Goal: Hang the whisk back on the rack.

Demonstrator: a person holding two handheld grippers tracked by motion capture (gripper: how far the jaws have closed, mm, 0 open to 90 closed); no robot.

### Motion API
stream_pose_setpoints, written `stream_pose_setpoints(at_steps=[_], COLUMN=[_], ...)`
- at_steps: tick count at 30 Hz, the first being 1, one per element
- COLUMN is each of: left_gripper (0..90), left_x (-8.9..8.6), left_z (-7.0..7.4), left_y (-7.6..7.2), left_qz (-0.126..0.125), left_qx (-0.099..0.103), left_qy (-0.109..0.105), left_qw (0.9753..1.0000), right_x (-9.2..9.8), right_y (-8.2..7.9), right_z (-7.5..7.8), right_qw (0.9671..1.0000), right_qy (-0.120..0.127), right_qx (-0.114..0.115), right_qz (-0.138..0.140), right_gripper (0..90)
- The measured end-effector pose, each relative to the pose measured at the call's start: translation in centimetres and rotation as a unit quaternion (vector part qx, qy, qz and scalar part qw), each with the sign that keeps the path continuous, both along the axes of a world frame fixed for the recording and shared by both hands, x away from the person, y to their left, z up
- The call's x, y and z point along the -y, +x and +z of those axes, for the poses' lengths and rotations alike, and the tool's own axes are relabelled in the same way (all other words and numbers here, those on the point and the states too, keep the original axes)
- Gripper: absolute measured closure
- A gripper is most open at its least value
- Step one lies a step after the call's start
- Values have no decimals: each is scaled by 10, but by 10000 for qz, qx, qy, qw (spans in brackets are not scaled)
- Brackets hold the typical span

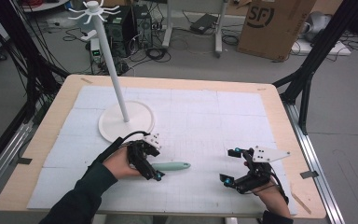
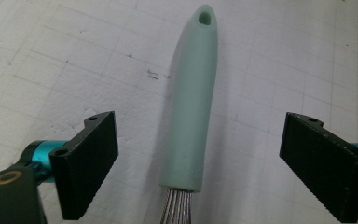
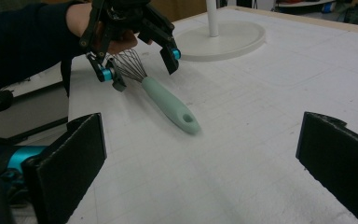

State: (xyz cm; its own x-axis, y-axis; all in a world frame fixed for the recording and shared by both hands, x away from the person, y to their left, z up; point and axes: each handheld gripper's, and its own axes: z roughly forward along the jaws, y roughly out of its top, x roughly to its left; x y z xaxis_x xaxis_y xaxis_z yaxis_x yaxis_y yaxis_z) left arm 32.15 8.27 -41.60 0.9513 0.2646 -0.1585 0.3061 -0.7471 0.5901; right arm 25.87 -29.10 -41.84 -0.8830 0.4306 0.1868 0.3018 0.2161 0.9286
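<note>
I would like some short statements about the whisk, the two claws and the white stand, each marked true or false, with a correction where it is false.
1. The left claw is open, its jaws on either side of the whisk with the pale green plastic handle. True.
2. The whisk is lifted off the white gridded table mat. False: it lies flat on the mat.
3. The right claw holds the whisk handle. False: it is open and holds nothing, apart from the whisk.
4. The handle has a hole at its far end. True.
5. The tall white stand with a round base lies tipped over. False: it stands upright behind the left claw.
</note>
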Motion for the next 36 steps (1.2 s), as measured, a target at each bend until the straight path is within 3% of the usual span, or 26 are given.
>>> stream_pose_setpoints(at_steps=[15,24,36], left_gripper=[285,358,461], left_x=[12,14,16], left_z=[-6,-8,-8], left_y=[-2,-3,-4], left_qz=[-91,-62,-72], left_qx=[-54,78,297], left_qy=[354,601,731], left_qw=[9993,9981,9969], right_x=[0,1,0], right_y=[0,-1,-1], right_z=[0,0,0], right_qw=[10000,10000,10000], right_qy=[-4,-8,-32], right_qx=[33,29,5], right_qz=[13,25,69], right_gripper=[2,2,1])
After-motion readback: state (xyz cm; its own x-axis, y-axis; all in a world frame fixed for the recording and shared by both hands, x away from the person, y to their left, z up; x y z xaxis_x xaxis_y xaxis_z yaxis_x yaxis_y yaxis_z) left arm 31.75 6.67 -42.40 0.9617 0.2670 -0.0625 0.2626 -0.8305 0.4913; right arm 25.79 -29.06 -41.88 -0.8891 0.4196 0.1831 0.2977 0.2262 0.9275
